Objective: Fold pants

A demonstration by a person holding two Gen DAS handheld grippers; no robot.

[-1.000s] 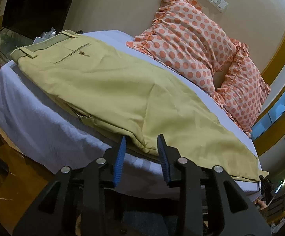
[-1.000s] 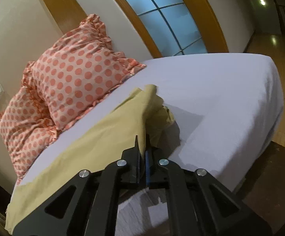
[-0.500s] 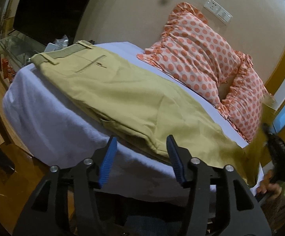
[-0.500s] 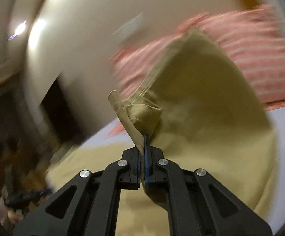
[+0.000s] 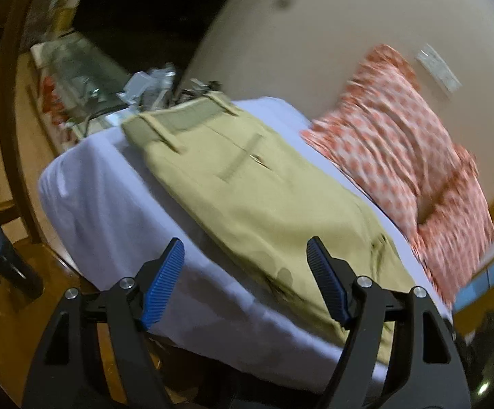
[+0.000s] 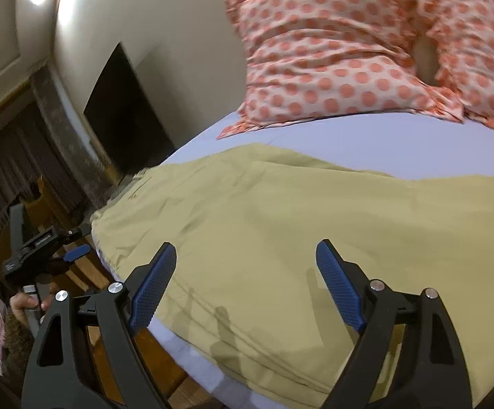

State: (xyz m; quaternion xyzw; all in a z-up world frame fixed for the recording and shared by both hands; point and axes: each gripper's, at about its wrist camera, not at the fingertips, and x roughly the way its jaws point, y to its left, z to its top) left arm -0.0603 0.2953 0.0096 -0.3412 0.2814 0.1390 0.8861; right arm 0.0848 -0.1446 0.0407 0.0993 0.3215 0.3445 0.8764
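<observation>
Khaki pants [image 5: 247,197] lie folded over on the white-sheeted bed [image 5: 104,191], waistband at the far left end. They also show in the right wrist view [image 6: 281,231], with the folded edge at the right. My left gripper [image 5: 243,279] is open and empty, above the bed's near edge just short of the pants. My right gripper [image 6: 243,286] is open and empty, hovering over the near edge of the pants. The left gripper also appears at the left of the right wrist view [image 6: 52,242], held in a hand.
Two orange polka-dot pillows [image 6: 349,51] lean on the wall at the bed's far side. A glass table with clutter [image 5: 87,78] stands beyond the waistband end. A dark cylinder [image 5: 5,266] sits on the wooden floor at the left.
My right gripper carried the pant legs over toward the waistband, let go and opened. My left gripper opened wider and shifted left along the bed edge.
</observation>
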